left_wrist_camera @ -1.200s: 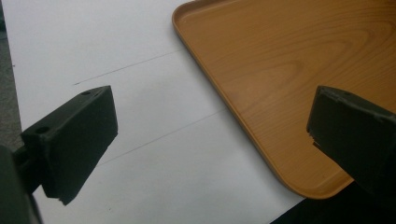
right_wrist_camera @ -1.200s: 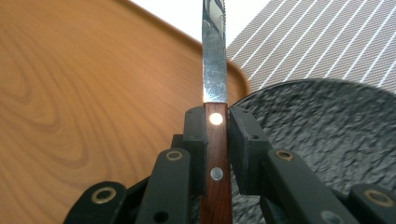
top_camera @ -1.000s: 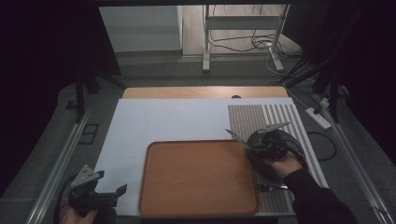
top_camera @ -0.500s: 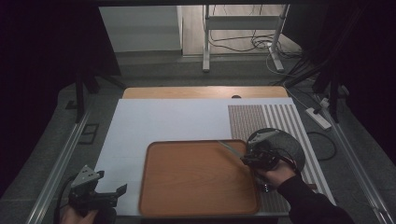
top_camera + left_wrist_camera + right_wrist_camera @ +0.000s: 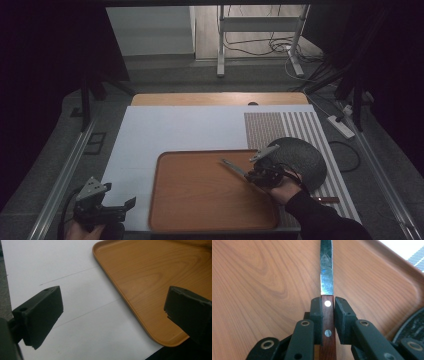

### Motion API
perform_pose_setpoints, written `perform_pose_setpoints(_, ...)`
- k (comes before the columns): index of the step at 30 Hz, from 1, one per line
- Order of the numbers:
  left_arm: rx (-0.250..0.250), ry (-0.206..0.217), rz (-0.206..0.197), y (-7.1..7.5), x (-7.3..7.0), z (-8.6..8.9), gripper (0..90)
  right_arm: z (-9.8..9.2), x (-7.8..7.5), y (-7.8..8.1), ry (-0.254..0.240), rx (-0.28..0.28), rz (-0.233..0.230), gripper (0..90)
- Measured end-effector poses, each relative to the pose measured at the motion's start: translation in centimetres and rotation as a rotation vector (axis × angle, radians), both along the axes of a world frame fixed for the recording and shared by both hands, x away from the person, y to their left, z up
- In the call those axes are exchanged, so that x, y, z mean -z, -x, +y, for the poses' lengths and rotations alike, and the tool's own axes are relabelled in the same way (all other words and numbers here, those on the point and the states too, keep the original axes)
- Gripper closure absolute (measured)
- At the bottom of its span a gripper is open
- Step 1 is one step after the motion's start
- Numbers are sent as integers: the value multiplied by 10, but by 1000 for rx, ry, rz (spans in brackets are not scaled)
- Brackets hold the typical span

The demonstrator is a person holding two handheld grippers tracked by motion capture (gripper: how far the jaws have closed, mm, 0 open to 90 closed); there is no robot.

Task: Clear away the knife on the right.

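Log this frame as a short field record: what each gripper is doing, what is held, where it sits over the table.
right gripper: shut on the knife handle
knife: wooden riveted handle, metal blade pointing out over the tray
tray: wooden, bare, on the white mat
left gripper: open, nothing between its jaws, near the tray's corner
round dark mat: right of the tray, on the striped placemat

Knife [image 5: 326, 277] — shiny metal blade, riveted wooden handle — over a smooth wood-grain tray [image 5: 262, 277].

We see the tray [image 5: 210, 220] lying near on the desk [image 5: 175, 130]; the round mat [image 5: 305, 157] lies right of it, touching its right edge.
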State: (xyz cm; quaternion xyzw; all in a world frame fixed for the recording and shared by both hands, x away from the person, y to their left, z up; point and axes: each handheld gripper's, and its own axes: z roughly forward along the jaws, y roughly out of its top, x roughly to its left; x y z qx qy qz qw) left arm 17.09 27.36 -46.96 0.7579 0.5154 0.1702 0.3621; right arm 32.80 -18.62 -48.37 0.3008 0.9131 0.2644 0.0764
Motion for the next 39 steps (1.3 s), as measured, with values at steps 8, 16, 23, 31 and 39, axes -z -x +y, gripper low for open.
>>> perform_pose_setpoints(8, 1, 1, 0, 0, 0, 0, 28, 2, 14, -2, 50, -12, 51, 761)
perform_pose_setpoints(16, 0, 1, 5, -1, 0, 0, 29, 0, 0, -6, -35, -45, 52, 559)
perform_pose_setpoints(23, 1, -3, 7, -1, 0, 0, 29, 32, 0, -4, 83, -161, 39, 896)
perform_pose_setpoints(31, 4, -5, 6, -1, 0, -1, 29, 36, 12, -14, 148, -137, 42, 895)
perform_pose_setpoints(39, 7, -7, 4, -1, 0, -1, 30, 10, 11, -24, 132, -36, 63, 895)
